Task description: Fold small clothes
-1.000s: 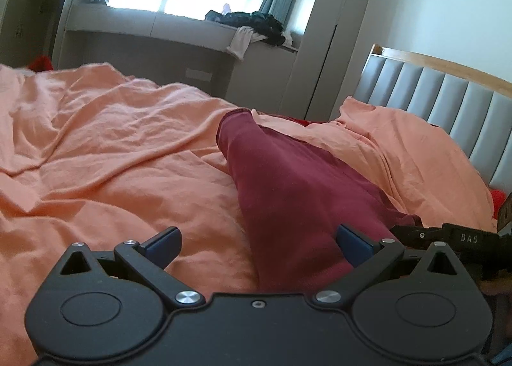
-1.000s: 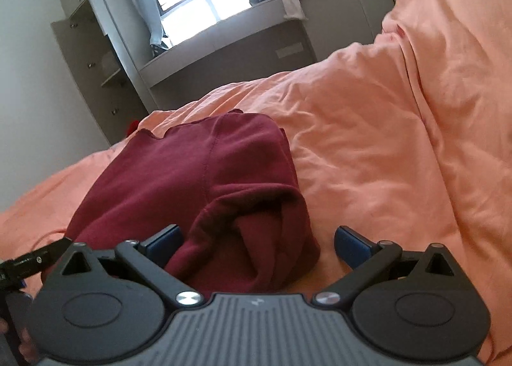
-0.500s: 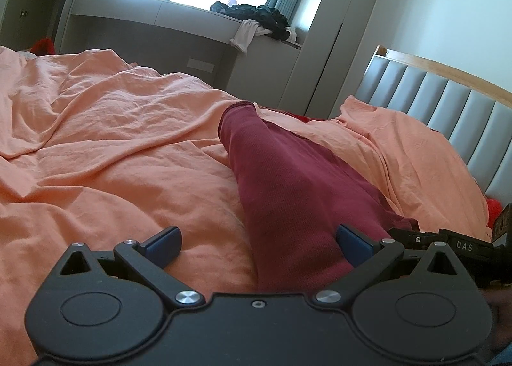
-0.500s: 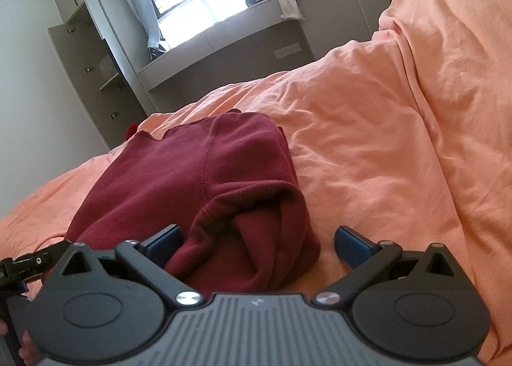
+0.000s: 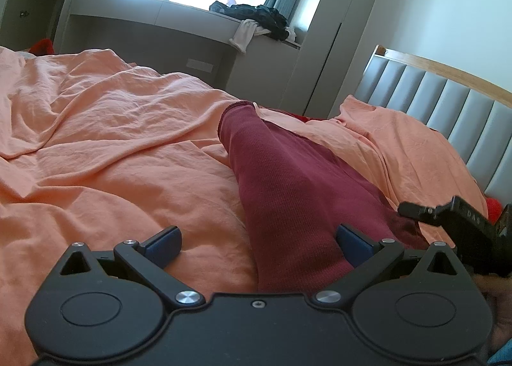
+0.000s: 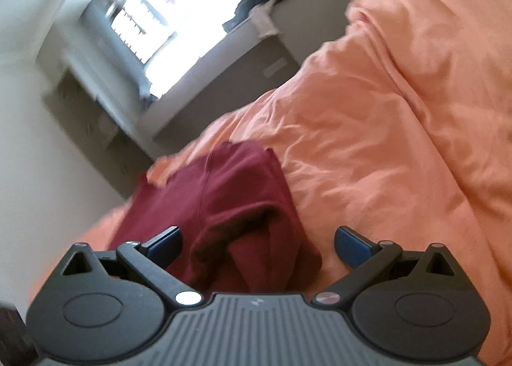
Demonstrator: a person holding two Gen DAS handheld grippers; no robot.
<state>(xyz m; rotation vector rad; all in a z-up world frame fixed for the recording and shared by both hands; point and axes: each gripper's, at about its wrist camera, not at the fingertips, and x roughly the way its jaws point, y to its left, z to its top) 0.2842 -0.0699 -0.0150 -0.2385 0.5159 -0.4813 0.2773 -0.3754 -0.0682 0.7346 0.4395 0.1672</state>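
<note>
Garment (image 6: 224, 206) lies folded on bed (image 6: 400, 142), unheld. We see right gripper (image 6: 256, 242) has tilted and blurred since a moment ago; left gripper (image 5: 257, 242) steadier. Both jaws spread. Fold looks finished; we judge withdrawal.

Right gripper (image 6: 257, 242) rolled clockwise, view now tilted and motion-blurred; maroon garment (image 6: 230, 206) shifted toward 7 o'clock. Left wrist view: right gripper (image 5: 454, 222) raised at 3 o'clock.
</note>
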